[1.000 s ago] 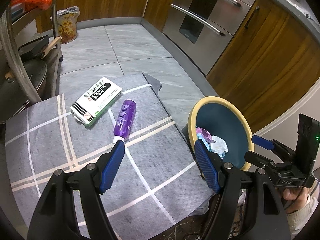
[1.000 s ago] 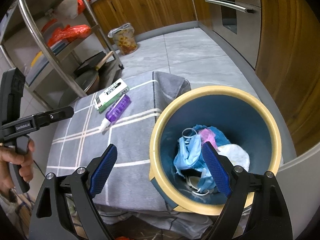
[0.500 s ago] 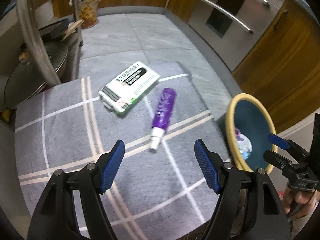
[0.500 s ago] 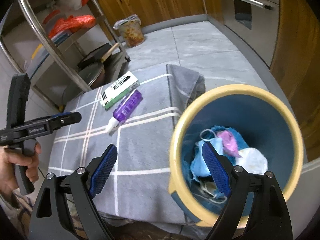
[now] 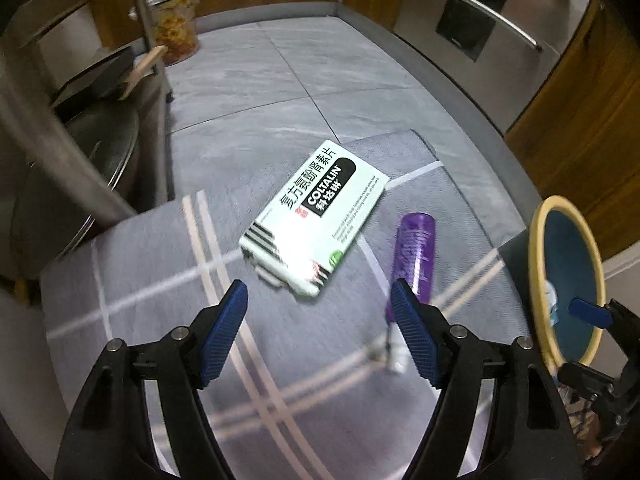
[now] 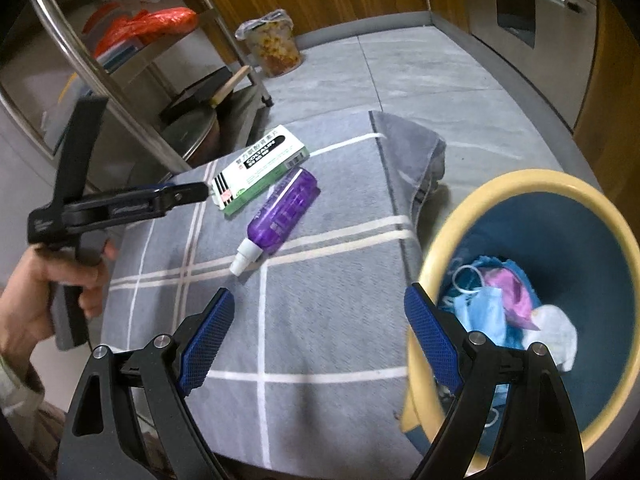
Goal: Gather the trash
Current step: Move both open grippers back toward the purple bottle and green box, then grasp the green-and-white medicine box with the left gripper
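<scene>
A white and green medicine box (image 5: pixel 316 216) (image 6: pixel 260 168) lies on the grey checked cloth (image 5: pixel 160 280) (image 6: pixel 320 320). Beside it lies a purple spray bottle (image 5: pixel 414 256) (image 6: pixel 282 216) with a white nozzle. My left gripper (image 5: pixel 318 316) hovers just short of the box, its jaws opening, nothing between them; its tip (image 6: pixel 188 194) is seen from the side almost at the box's near end. My right gripper (image 6: pixel 316 328) is open and empty over the cloth, next to the yellow-rimmed blue bin (image 6: pixel 480 200) (image 5: pixel 540 240) holding masks and tissue.
A steel rack (image 6: pixel 120 92) with pans and red bags stands left of the cloth. A lined waste basket (image 6: pixel 276 44) sits on the tiled floor behind. Wooden cabinets and an oven (image 5: pixel 500 28) run along the right. A hand (image 6: pixel 36 300) holds the left gripper's handle.
Both grippers have moved left and lower over the cloth. The box and bottle now sit closer ahead of the left gripper, and the bin has slid to the right in both views.
</scene>
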Motion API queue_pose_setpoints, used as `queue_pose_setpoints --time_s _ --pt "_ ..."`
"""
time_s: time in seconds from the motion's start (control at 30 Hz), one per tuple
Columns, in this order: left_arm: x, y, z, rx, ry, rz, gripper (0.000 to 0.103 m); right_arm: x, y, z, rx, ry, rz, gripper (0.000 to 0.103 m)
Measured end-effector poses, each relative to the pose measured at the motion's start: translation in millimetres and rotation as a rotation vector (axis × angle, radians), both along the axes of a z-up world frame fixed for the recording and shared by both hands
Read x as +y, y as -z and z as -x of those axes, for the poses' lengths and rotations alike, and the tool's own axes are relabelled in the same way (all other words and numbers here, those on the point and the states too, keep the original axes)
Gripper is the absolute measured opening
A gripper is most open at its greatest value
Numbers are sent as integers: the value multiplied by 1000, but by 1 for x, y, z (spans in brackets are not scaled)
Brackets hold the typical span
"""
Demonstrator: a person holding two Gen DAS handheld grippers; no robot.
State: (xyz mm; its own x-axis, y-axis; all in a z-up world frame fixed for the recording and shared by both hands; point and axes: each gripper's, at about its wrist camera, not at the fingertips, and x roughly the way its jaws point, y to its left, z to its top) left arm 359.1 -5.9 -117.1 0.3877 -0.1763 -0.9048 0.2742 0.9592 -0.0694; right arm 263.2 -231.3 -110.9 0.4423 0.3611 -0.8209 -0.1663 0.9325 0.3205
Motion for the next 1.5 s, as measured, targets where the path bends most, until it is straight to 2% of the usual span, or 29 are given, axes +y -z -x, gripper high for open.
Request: queue_pose_setpoints --time_s 0.1,0.2,0.53,0.73,0.87,1.03,1.23,1.5 --pt "-9 11 -14 -20 83 -92 81 7 6 -4 11 -7 -2 87" --pt "-18 21 -23 -43 147 -169 82 14 10 -8 18 -14 0 87" --pt "-24 47 -47 -10 224 -160 83 24 14 -15 32 -16 2 87" --pt "-29 50 -44 -44 233 -165 85 27 18 -16 40 -15 10 87" --pt "-28 52 -43 -75 219 -194 79 26 19 -15 43 -15 7 87" --pt "-29 52 -44 -86 217 -195 80 25 19 -13 44 -15 5 87" --pt "-34 55 -44 -103 214 -236 80 23 17 -13 45 -5 -4 87" --pt "-24 56 -53 -80 172 -170 81 23 18 -15 47 -1 -6 87"
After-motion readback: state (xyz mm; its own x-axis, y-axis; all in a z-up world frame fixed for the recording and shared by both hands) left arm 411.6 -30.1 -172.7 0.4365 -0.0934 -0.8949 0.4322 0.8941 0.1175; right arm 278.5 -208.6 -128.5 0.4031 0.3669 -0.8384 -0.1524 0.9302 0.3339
